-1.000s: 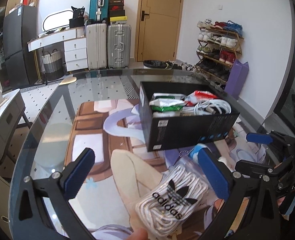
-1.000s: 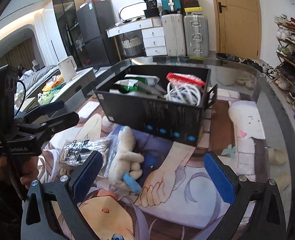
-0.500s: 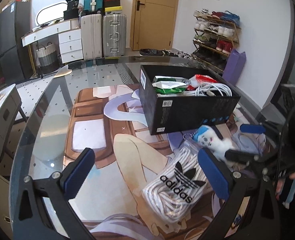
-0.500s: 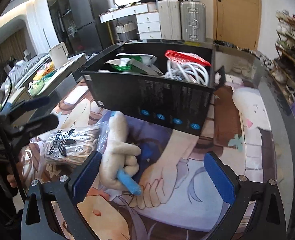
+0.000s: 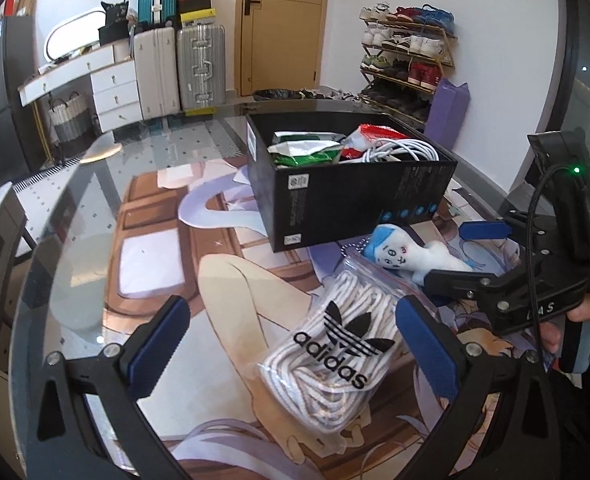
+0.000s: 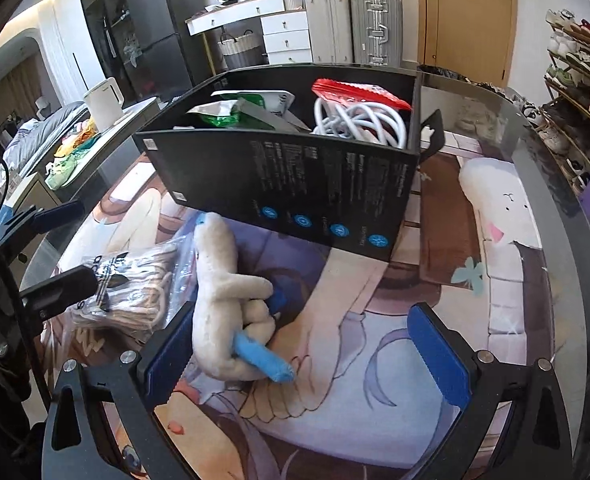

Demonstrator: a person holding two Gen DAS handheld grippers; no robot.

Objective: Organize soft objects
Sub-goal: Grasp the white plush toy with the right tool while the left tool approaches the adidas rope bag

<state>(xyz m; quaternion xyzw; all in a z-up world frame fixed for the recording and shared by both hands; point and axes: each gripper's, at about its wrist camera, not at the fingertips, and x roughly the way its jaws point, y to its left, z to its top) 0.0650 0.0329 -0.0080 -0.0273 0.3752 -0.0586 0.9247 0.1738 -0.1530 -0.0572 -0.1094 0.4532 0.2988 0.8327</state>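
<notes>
Behind your bench (image 5: pixel 79 208) stand two suitcases (image 5: pixel 183 68) beside a white dresser (image 5: pixel 107 84). A shoe rack (image 5: pixel 407 56) lines the right wall by the wooden door (image 5: pixel 283 24).

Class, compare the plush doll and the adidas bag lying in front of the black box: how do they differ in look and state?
The plush doll is bare white fabric with blue hair and a drawn face; the adidas bag is clear plastic holding coiled white cord, with a black logo. The doll lies between the right gripper's open fingers; the bag lies mostly between the left gripper's. Both lie on the mat, outside the box, and neither is gripped.
</notes>
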